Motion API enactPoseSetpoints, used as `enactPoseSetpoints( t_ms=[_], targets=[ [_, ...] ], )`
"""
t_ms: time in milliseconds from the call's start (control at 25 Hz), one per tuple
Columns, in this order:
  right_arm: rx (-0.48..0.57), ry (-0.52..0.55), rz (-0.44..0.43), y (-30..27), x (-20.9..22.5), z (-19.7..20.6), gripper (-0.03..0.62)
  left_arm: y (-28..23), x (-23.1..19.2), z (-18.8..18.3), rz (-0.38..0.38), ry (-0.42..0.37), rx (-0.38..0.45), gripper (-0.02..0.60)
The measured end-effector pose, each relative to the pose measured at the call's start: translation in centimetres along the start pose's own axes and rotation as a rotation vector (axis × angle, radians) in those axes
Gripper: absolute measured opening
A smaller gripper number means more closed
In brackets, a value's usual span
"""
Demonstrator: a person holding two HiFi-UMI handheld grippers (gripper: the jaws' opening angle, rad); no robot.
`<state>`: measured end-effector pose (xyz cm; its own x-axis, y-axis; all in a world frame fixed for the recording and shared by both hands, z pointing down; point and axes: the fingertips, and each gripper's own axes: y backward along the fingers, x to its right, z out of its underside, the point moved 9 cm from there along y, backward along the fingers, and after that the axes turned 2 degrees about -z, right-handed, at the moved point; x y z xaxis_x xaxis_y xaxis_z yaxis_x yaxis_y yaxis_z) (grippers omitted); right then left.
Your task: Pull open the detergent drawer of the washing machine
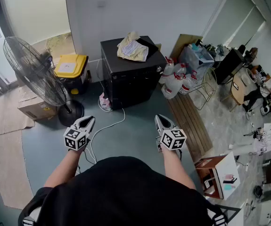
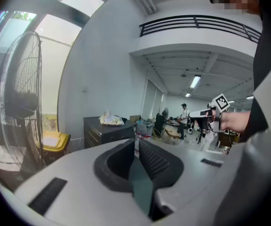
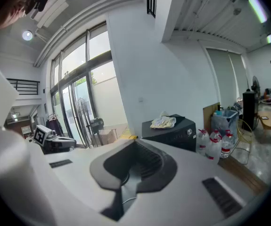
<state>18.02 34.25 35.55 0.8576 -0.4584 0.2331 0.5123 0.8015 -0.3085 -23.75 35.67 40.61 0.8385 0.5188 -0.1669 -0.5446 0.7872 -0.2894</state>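
Tools both shut, jaws together, nothing between: left tool (image 1: 85,121), right tool (image 1: 162,120), side by side, well short of black washing machine (image 1: 130,81). Machine against wall, cloth (image 1: 133,48) on top; drawer too small to make out. Fan (image 1: 34,72) left of machine, water bottles (image 1: 175,81) right. Open floor (image 1: 135,126) between machine and tools.

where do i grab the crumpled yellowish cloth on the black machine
Pinch a raised fold at the near edge of the cloth, coming from above and in front. It lies bunched on the flat top of the black machine, so folds stand proud for the jaws. The left gripper and right gripper are shut; open one first.
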Motion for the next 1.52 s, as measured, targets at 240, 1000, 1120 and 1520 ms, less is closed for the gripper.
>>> enactPoseSetpoints(
  t_ms=[240,1000,1120,1520],
  targets=[
    [-0.012,0.039,0.03,0.1,-0.6,-0.1,0.002,0.9,-0.7,-1.7,-0.003,-0.057,0.048,0.038],
    [0.024,0.009,0.09,-0.6,-1.3,-0.6,0.002,0.9,-2.3,-1.8,0.029,-0.039,0.019,0.04],
    [0.006,0.042,0.094,-1.7,-0.9,-0.5,0.002,0.3,-2.5,-1.8,0.03,-0.043,0.014,0.04],
    [-0.037,0.032,0.045,-4.9,3.3,-0.1,0.071,-3.9,-2.1,-2.9,0.023,-0.056,-0.011,0.065]
  ],
)
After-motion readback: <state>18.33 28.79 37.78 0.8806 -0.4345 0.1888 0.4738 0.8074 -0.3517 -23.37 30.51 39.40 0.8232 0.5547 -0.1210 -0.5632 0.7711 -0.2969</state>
